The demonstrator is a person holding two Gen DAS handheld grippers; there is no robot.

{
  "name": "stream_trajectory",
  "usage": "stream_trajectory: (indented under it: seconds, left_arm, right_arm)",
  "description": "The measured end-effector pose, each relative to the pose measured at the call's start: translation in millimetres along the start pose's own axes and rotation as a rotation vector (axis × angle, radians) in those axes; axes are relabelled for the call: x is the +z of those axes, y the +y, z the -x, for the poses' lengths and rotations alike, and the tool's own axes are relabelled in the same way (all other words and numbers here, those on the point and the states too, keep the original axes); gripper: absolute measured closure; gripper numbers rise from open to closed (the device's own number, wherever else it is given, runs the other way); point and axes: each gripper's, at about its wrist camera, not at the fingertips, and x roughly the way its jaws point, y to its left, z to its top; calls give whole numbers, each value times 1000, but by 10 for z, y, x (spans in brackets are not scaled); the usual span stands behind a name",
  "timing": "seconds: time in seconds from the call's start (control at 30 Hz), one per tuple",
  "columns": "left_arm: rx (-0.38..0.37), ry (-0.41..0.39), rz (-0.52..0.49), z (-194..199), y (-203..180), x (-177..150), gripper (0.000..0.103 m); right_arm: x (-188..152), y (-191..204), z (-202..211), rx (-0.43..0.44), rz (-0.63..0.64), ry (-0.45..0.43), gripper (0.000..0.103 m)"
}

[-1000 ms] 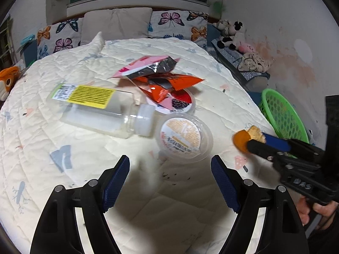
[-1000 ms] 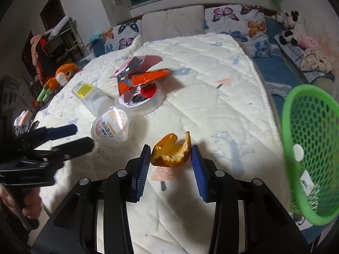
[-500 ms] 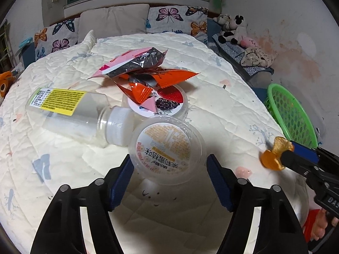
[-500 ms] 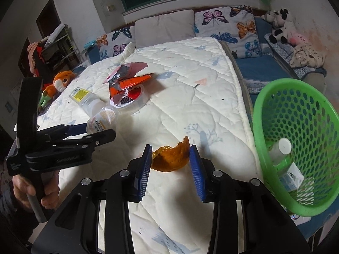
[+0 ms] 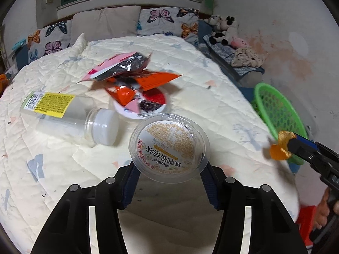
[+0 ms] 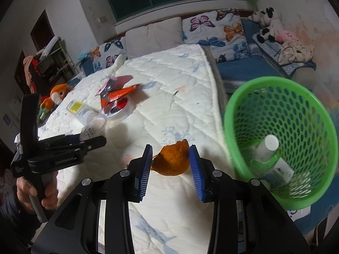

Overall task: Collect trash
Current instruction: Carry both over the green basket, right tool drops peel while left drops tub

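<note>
My left gripper (image 5: 169, 169) is shut on a clear plastic cup with a printed foil lid (image 5: 168, 146), held just above the quilted bed (image 5: 63, 158). My right gripper (image 6: 171, 165) is shut on an orange peel (image 6: 172, 162) and holds it over the bed's edge, left of the green basket (image 6: 250, 110). The peel also shows in the left wrist view (image 5: 279, 148), in front of the basket (image 5: 275, 105). On the bed lie a clear bottle with a yellow label (image 5: 63, 112), a round lidded tub (image 5: 148, 105) and crumpled snack wrappers (image 5: 131, 76).
The basket holds a white-capped bottle (image 6: 267, 148) and a small box (image 6: 281, 169). Butterfly pillows (image 6: 211, 29) line the headboard. Plush toys (image 6: 269, 23) lie on a bench at right, an orange plush (image 6: 58, 94) at the bed's left.
My left gripper has closed on the cup and lifted it slightly. My right gripper has carried the peel to the right, closer to the green basket.
</note>
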Motion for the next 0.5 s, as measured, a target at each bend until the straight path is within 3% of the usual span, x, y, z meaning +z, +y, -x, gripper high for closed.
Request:
stream_trajectory:
  seconds: [0.5]
  left_arm:
    - [-147, -30, -147, 110, -886, 396, 50]
  right_arm:
    - [68, -969, 296, -170, -137, -48, 65]
